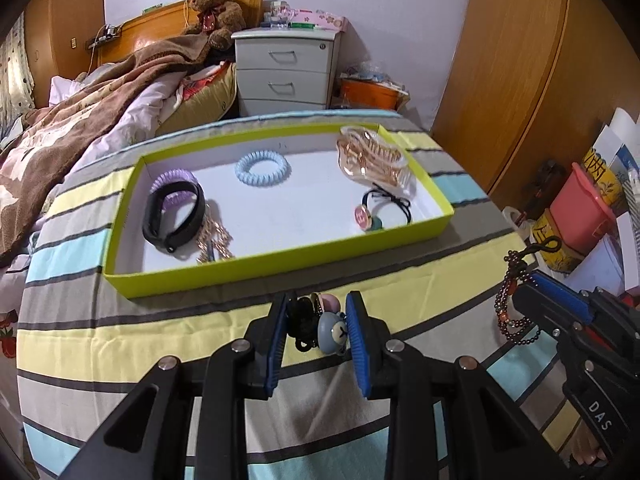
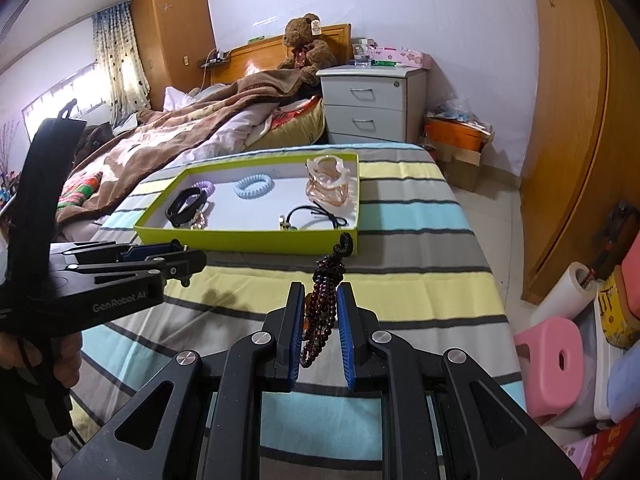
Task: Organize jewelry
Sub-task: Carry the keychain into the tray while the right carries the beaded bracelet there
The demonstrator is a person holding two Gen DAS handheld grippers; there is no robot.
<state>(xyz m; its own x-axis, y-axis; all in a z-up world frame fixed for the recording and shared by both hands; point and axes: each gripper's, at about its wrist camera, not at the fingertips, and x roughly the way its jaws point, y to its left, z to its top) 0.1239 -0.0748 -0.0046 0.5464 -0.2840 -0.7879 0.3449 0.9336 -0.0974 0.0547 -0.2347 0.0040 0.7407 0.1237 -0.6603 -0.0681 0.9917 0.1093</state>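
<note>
My left gripper (image 1: 320, 300) is shut on a black hair tie with a blue bear charm (image 1: 332, 332), held just above the striped bedspread in front of the yellow-green box (image 1: 280, 257). In the box lie a black band (image 1: 176, 216) over a purple coil tie, a blue coil tie (image 1: 262, 168), a gold chain (image 1: 214, 240), a clear hair claw (image 1: 372, 156) and a black tie with a pink charm (image 1: 384, 208). My right gripper (image 2: 320, 289) is shut on a dark beaded bracelet (image 2: 325, 300), to the right of the left gripper (image 2: 192, 259) and short of the box (image 2: 248, 240).
The box sits on a striped bedspread (image 1: 120, 344). A brown blanket (image 1: 100, 92) and teddy bear (image 1: 216, 8) are behind to the left, a grey nightstand (image 1: 284, 72) behind. A wooden wardrobe (image 2: 568, 120), a pink stool (image 2: 556, 360) and containers stand on the right.
</note>
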